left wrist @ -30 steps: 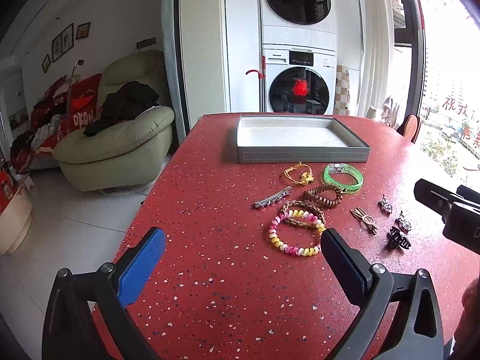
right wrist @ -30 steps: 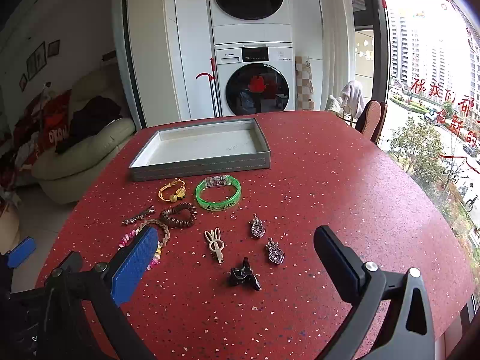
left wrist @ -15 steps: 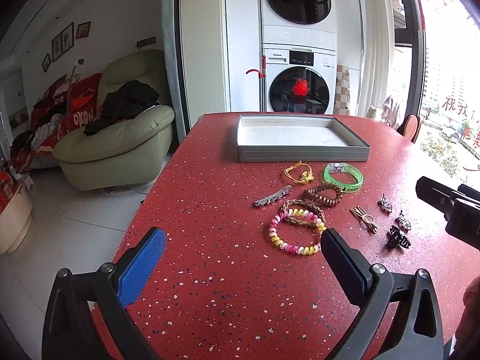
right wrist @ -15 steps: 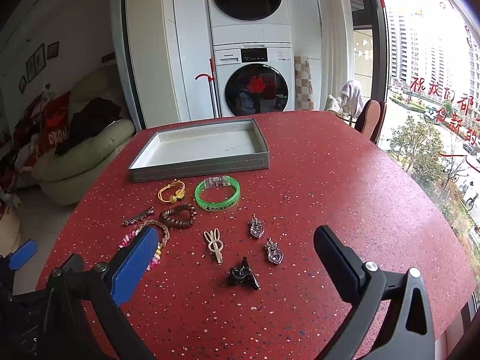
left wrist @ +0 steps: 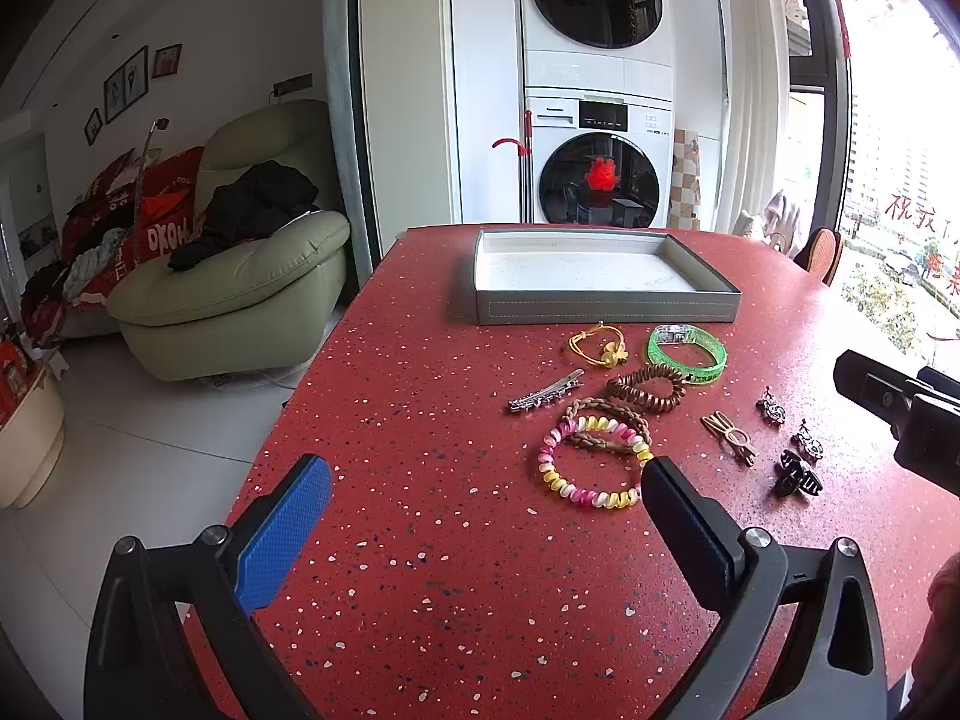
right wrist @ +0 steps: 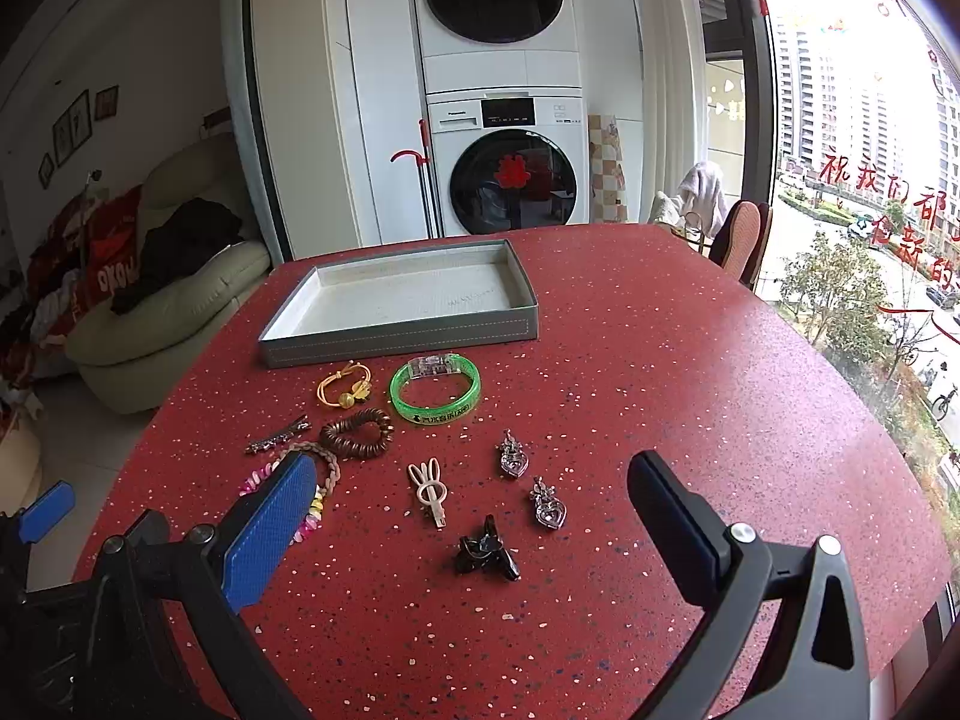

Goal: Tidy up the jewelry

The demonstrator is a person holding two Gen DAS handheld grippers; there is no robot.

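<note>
Left wrist view: the left hand-held gripper (left wrist: pixel 486 516) hangs spread and empty above the red surface (left wrist: pixel 420 396), beside the pastel spiral bracelet (left wrist: pixel 591 461); the grey tray (left wrist: pixel 606 303) waits empty behind the jewelry.

Right wrist view: the right hand-held gripper (right wrist: pixel 471 501), also spread and empty, frames the black claw clip (right wrist: pixel 485 551), probably its first pick.

On the table (right wrist: pixel 690 372) before you, the tray (right wrist: pixel 401 331) lies farthest back, two bracelets (right wrist: pixel 435 389) just in front of it, hair ties (right wrist: pixel 356 433) and a long clip (right wrist: pixel 278 435) to their left, and two pendants (right wrist: pixel 512 455), a bow clip (right wrist: pixel 429 491) and a claw clip (right wrist: pixel 485 551) nearest you.
</note>
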